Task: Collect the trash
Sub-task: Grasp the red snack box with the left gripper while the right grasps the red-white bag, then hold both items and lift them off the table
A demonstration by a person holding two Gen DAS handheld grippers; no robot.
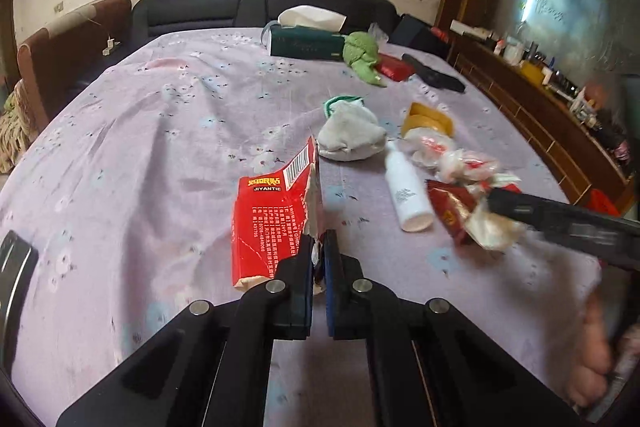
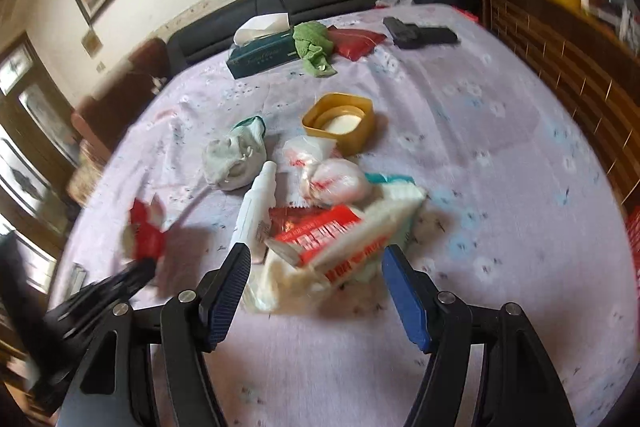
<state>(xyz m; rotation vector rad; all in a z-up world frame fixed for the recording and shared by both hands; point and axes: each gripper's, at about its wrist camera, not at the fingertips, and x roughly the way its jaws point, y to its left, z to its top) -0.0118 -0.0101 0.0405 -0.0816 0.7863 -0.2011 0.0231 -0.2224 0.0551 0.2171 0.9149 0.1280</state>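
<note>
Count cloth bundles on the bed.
2: a grey bundle in the middle, left of the white bottle; a green cloth at the far end beside the tissue box. Others may be hidden.

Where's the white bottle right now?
The white bottle lies on the bedsheet, left of the red-and-white wrapper pile, just beyond the open right gripper.

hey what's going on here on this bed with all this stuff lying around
A person is clearing trash off a bed covered with a purple floral sheet, using a handheld gripper in each hand. The left gripper is shut on a torn red packet, held up off the sheet. The right gripper is open, its jaws on either side of a red and white wrapper in a pile beside a white bottle, a crumpled plastic bag and a yellow lid. Nothing is gripped there yet.
</note>
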